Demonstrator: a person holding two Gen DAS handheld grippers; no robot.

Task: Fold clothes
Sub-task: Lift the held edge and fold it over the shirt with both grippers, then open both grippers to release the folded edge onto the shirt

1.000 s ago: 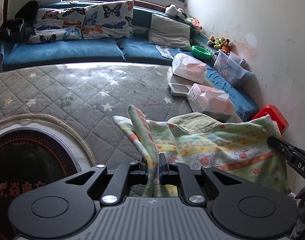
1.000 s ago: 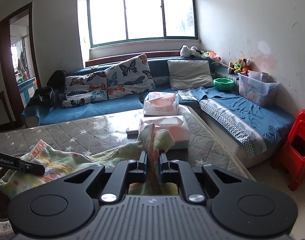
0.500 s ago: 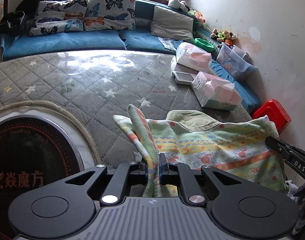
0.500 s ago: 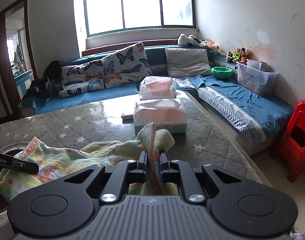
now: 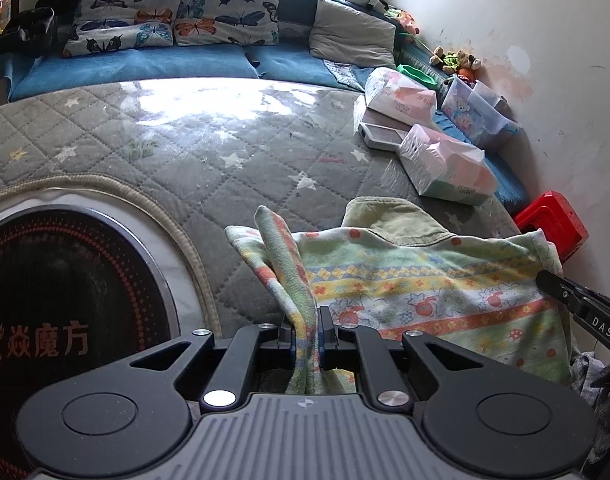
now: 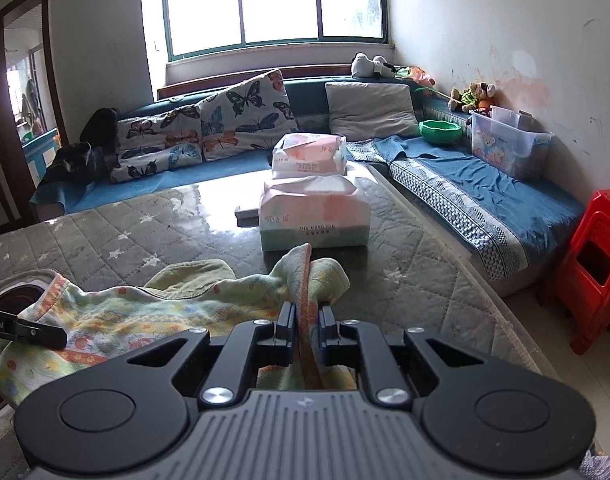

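A soft, light patterned cloth (image 5: 417, 288) hangs stretched between two grippers above a quilted desk (image 5: 185, 152). The left gripper (image 5: 305, 330) and right gripper (image 6: 305, 326) each have jaws closed on a bunched corner. It looks limp and likely to sag, so corners seem the best hold.

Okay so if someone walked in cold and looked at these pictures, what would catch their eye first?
Most likely the pastel floral garment, stretched between the left tongs and the right tongs, each shut on a bunched edge of it, above the grey star-quilted mat. Next, the two pink tissue packs just beyond it on the mat, and the bright red stool on the floor at far right.
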